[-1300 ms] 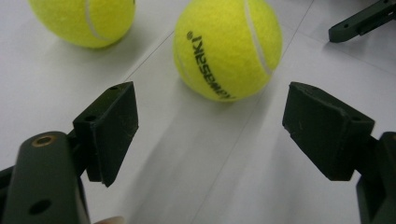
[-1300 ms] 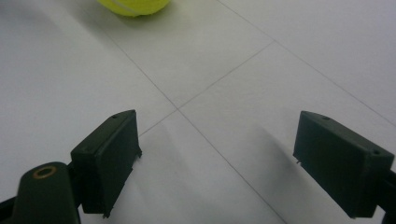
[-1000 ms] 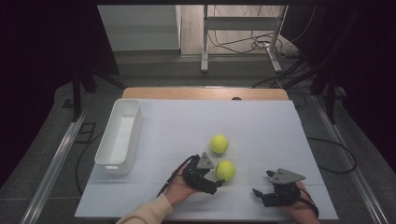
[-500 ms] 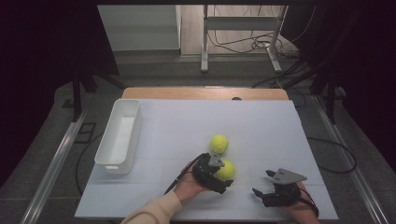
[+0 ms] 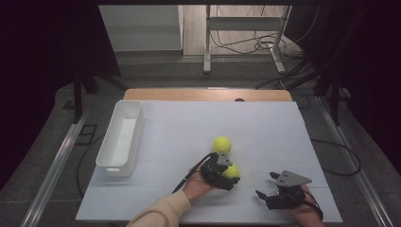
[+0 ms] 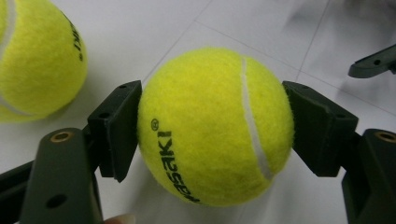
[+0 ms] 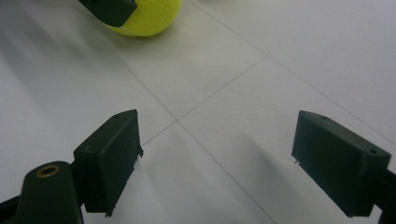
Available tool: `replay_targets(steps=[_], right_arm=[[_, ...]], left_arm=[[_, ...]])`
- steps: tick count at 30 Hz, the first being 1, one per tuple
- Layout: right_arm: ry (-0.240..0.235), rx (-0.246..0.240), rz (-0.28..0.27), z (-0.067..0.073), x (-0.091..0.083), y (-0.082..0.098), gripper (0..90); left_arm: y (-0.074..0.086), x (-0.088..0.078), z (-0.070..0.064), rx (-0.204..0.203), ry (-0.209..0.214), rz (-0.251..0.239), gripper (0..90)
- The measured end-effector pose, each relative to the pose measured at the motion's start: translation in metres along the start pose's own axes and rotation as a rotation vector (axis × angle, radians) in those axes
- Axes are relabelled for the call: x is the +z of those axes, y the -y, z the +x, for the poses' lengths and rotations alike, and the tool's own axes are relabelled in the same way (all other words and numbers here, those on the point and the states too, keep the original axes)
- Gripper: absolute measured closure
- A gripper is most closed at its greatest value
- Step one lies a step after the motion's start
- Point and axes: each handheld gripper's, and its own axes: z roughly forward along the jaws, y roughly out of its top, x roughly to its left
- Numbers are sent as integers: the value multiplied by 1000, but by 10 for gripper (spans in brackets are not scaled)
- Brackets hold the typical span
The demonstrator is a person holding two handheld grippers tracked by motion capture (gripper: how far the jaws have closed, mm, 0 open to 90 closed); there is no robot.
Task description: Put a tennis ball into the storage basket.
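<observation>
Now that the jaws have just been closing, the near tennis ball is clamped between the left gripper pads on the table | second tennis ball just beyond | right gripper held wide open, nothing between | a lift toward the white bin is judged next.

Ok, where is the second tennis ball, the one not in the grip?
In the high view the free tennis ball lies on the white table just beyond the left gripper, which grips the other tennis ball.
</observation>
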Motion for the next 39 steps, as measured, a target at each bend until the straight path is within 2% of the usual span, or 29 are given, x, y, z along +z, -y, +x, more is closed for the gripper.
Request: replay_targets(steps=[7, 20, 25, 39], right_arm=[[4, 0, -8, 0, -1, 0, 161], [6, -2, -8, 0, -2, 0, 162], [7, -2, -7, 0, -2, 0, 162], [9, 0, -4, 0, -2, 0, 163]], left_arm=[[0, -6, -1, 10, 9, -11, 260], [1, -16, 5, -11, 6, -26, 258], [1, -18, 5, -21, 7, -29, 258], [1, -18, 5, -17, 7, -28, 258]])
